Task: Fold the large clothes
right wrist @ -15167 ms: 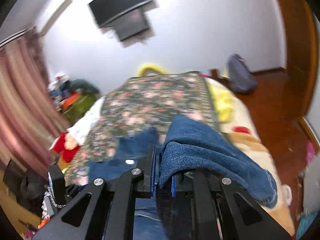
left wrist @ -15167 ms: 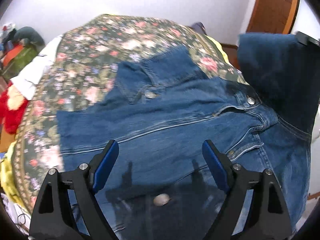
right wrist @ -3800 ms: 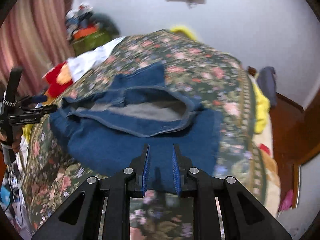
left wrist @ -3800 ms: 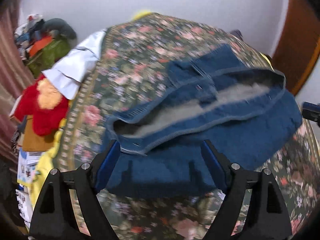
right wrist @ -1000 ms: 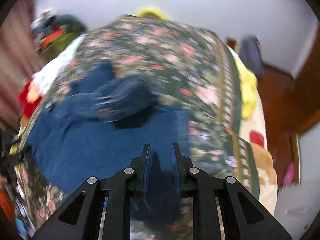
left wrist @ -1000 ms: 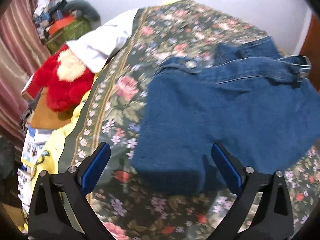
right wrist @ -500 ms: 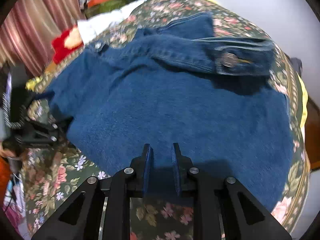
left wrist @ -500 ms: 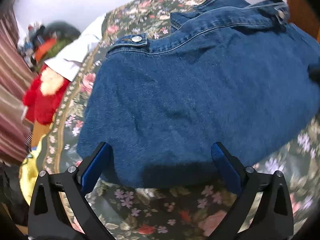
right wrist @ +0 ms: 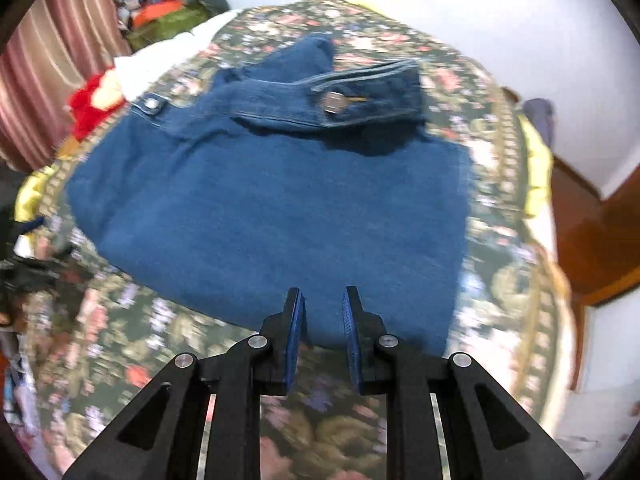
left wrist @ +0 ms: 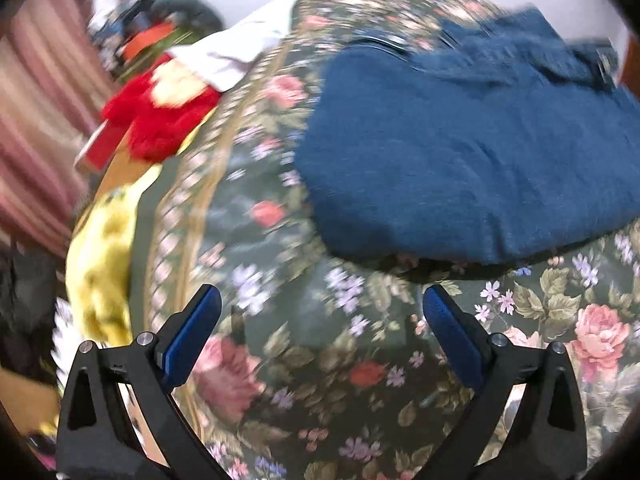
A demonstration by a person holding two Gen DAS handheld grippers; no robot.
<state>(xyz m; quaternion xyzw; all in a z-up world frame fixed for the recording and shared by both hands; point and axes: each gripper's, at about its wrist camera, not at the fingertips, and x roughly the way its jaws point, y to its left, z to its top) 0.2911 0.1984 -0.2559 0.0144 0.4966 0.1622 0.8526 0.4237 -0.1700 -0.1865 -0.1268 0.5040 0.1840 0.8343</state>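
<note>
A blue denim jacket lies folded in a flat bundle on the floral bedspread; its collar and metal buttons face the far side. In the left wrist view the jacket lies ahead and to the right. My left gripper is wide open and empty over the bedspread, short of the jacket's near left corner. My right gripper has its jaws slightly apart at the jacket's near edge; they hold nothing that I can see.
A red plush toy and white cloth lie at the bed's left edge, with a yellow sheet below. Piled clothes and a striped curtain stand at the back left. A wooden door is on the right.
Both grippers have pulled back from the jacket toward the near edge of the bed. The right jaws have parted a little. The jacket lies folded and free.
</note>
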